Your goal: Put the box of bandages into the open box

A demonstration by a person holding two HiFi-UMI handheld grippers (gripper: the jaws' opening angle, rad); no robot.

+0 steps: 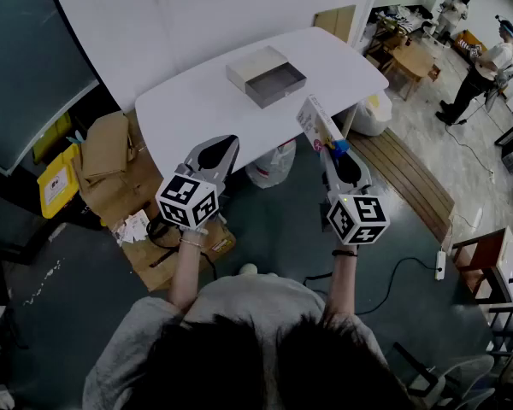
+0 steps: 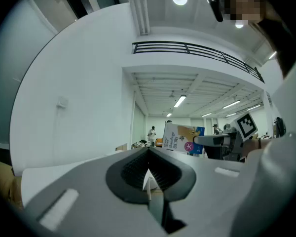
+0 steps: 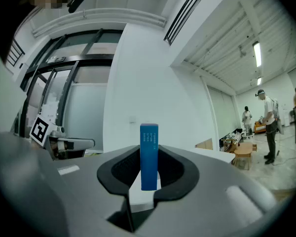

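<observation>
Table (image 1: 197, 101) ahead: bandage box (image 1: 313, 118) in claw (image 1: 332, 149)

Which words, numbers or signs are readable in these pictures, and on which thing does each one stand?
"Bandage": printed sideways on the white face of the box of bandages.
Other print on that box: too small to read.
Marker cubes: square patterns only, no words.

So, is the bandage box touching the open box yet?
Apart: head view shows the bandage box in the right gripper, bare table between it and the open box.
</observation>
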